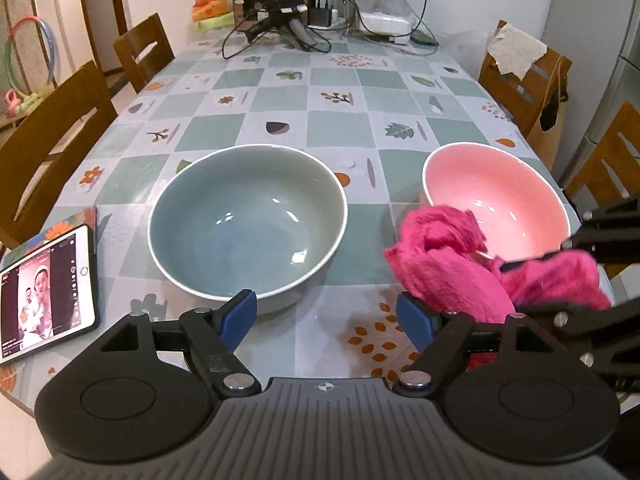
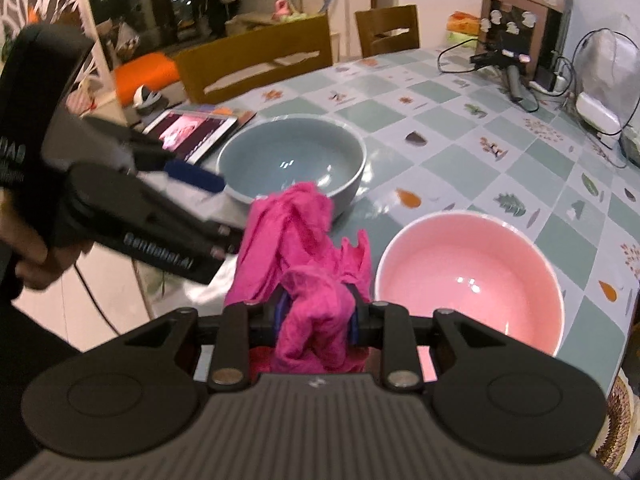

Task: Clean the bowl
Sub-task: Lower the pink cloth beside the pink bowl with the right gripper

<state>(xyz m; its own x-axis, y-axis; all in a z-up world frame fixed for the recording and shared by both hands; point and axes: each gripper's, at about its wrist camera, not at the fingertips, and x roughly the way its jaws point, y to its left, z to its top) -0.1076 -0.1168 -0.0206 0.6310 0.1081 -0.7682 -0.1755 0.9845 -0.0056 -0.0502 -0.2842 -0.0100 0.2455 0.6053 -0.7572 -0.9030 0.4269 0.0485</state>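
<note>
Right wrist view, right gripper (image 2: 316,316) jaws clamped on pink cloth (image 2: 304,248) hiding pads, left gripper (image 1: 326,316) jaws apart.

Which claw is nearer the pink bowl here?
The right. The right claw, shut on the magenta cloth, sits just beside the pink bowl. The left claw, open, faces the grey-blue bowl, farther off.

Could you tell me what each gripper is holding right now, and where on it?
The right gripper pinches the pink cloth at a bunched fold; the left gripper is open, holding nothing.
</note>
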